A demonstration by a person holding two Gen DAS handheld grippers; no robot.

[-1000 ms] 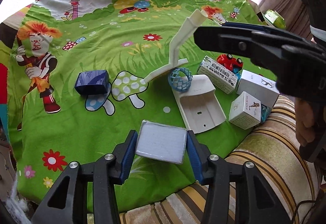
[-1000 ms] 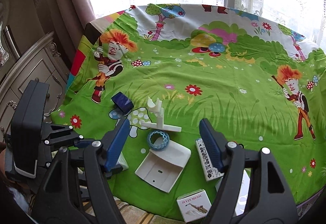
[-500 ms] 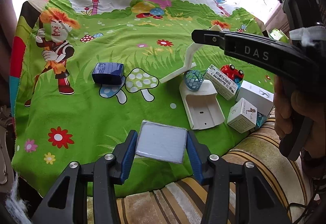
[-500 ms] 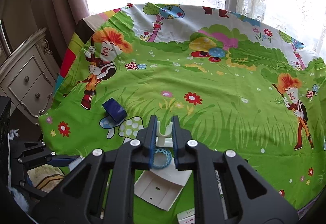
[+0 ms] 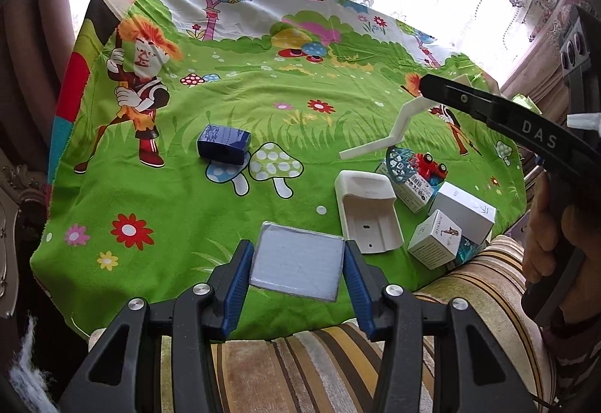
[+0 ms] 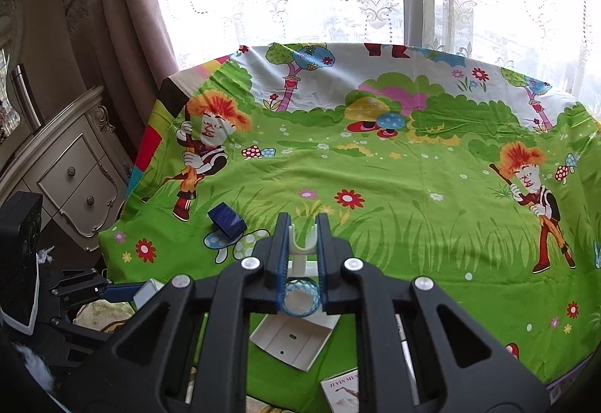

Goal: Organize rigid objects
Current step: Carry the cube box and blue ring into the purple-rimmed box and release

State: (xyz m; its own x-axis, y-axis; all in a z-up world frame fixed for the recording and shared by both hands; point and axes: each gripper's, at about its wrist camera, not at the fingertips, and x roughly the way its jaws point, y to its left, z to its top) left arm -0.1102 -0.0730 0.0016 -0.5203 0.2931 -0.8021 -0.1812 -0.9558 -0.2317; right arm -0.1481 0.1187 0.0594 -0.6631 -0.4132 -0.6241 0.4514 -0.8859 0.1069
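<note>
Jaws of our right gripper [image 6: 303, 247] are clamped on the upper fork end of the bent white plastic bracket [image 5: 394, 133], probably because this narrow end is the only part thin enough for a firm hold; the bracket hangs above the green cartoon-printed cloth [image 5: 263, 120], and we cannot tell if its lower foot touches anything. Our left gripper [image 5: 296, 272] is closed on the two sides of a flat grey-white square box [image 5: 296, 264], held level over the near edge of the cloth, which seems good for carrying it without tipping. Further out we count one dark blue rectangular box [image 5: 224, 144] lying alone beside the printed mushrooms, one white plastic scoop-shaped tray [image 5: 370, 212], one light blue lattice ring [image 5: 400, 165], one red toy car [image 5: 430, 165], and three white cardboard boxes [image 5: 435, 238] crowded together at the right edge, near the striped cushion [image 5: 338, 356].
</note>
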